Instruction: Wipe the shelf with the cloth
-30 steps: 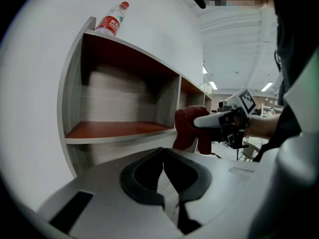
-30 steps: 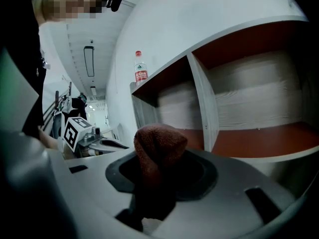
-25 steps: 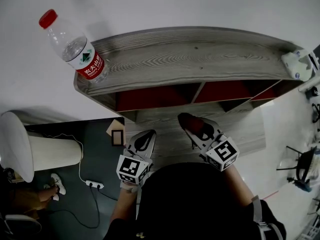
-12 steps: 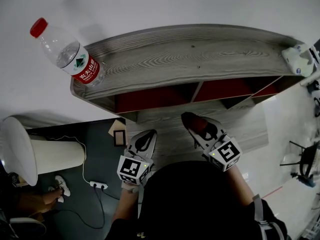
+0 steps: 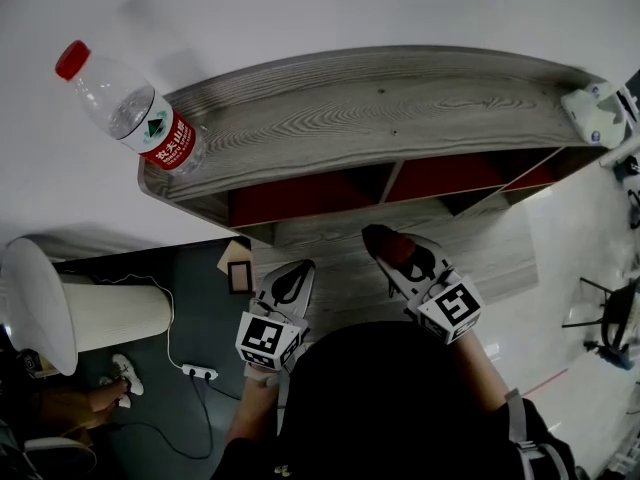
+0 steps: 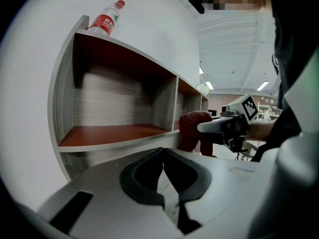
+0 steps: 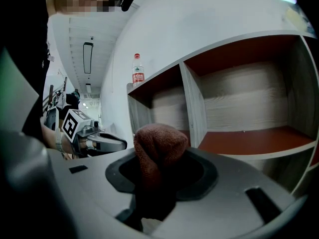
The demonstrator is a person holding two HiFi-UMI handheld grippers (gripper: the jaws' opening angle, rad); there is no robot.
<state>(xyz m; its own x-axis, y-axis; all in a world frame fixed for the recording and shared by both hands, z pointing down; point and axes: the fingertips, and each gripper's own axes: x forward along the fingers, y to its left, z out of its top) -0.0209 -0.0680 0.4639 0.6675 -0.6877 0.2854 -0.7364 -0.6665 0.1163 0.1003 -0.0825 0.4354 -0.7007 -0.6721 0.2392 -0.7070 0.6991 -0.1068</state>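
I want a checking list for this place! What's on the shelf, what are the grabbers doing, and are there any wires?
Surface: shelf, wood-grain top, bare except at its left end; nothing seen in the red compartments.
Job's things: cloth, brown, bunched up.
Clutter: water bottle, upright on the shelf top, red cap.
Grippers: left gripper shut, holding nothing; right gripper shut on the cloth.
Cables: white cable and power strip on the dark floor.
Surroundings: white wall; white round object at lower left.

A water bottle (image 5: 128,106) stands on the grey shelf's (image 5: 400,108) top.
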